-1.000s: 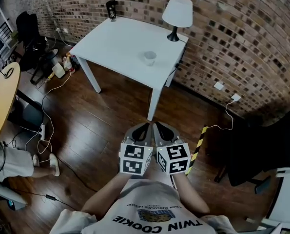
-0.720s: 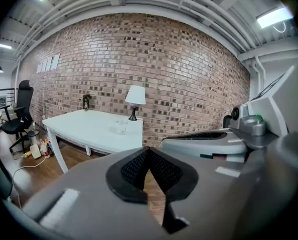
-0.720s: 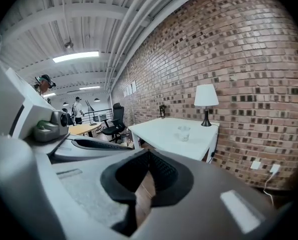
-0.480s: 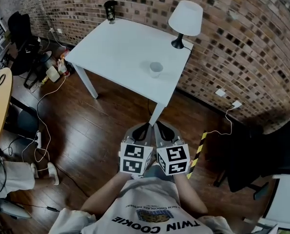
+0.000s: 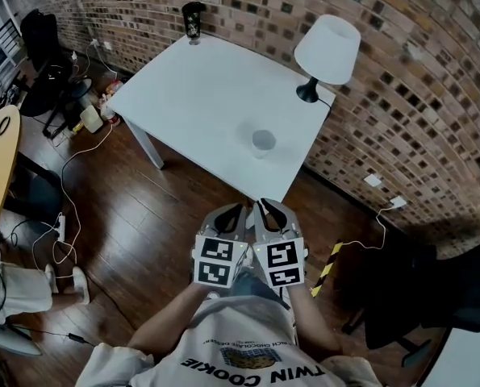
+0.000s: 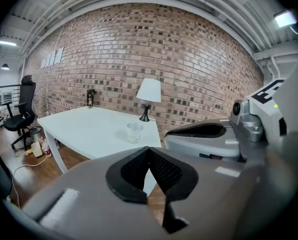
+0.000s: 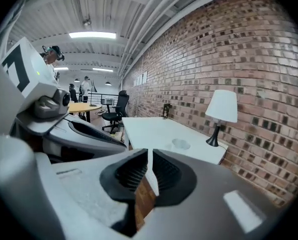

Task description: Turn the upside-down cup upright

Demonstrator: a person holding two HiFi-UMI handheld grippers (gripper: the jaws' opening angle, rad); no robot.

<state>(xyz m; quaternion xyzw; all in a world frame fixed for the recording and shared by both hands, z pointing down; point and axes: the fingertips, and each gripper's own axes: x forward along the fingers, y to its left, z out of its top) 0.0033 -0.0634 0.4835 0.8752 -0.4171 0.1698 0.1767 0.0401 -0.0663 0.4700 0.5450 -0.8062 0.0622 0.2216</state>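
Left gripper (image 5: 233, 214) hangs short of the table (image 5: 193, 95) near corner.

A clear cup (image 5: 263, 141) stands on the white worktop (image 5: 199, 87). Beyond the cup to the right is a white-shaded lamp (image 5: 327, 48), and far beyond it to the left a dark container (image 5: 193, 20). Short of the cup, the left hand-held gripper (image 5: 238, 213) and right hand-held gripper (image 5: 264, 209) hang side by side above the wooden floor (image 5: 159, 208).
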